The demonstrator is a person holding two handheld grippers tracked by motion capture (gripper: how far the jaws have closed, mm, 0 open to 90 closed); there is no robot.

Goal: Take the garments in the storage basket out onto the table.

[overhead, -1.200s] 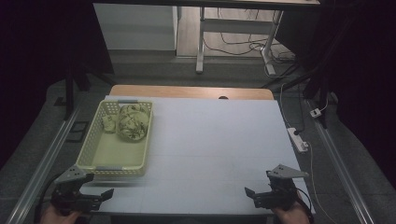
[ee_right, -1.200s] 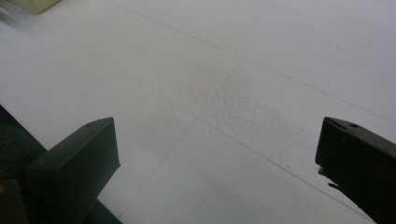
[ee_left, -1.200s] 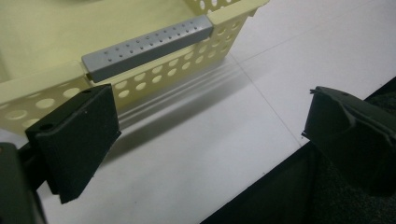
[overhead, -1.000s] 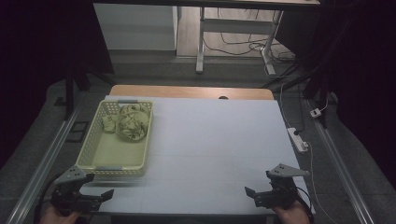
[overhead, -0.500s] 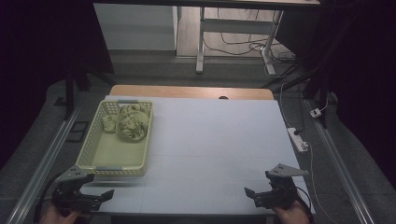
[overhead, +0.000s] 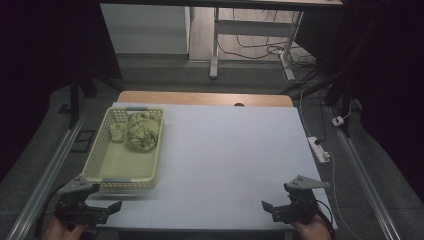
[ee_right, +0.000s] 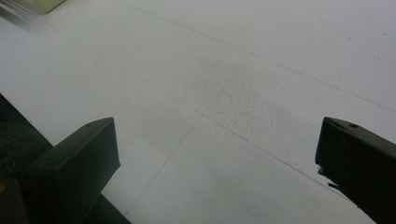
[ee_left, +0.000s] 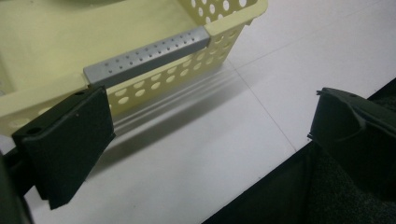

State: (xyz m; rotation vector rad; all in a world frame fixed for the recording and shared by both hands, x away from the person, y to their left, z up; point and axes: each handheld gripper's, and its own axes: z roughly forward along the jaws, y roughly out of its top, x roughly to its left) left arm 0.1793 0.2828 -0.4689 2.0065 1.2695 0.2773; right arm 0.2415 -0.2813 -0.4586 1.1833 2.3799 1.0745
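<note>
Looking at the left side of the desk (overhead: 235, 150), we see the pale yellow basket (overhead: 118, 176), which runs from the near-left corner up toward the far-left corner. We judge that it is light and quite stiff, made from thin perforated plastic, so it can slide on the smooth white surface and bend a little if we squeeze hard. The best place to take it seems to be the grey handle strip (ee_left: 147, 55) on its near rim, which lies just in front of the left gripper (ee_left: 205, 144). At the far end of the basket lies a crumpled bundle (overhead: 142, 131), soft and light as we judge, with a smaller pale piece (overhead: 117, 131) beside it; what they are we cannot tell. The near half of the basket is bare. The left gripper has its jaws wide apart and holds nothing. The right gripper (ee_right: 215, 172) waits at the near-right corner of the desk, jaws also wide apart over bare surface, well apart from the basket.
</note>
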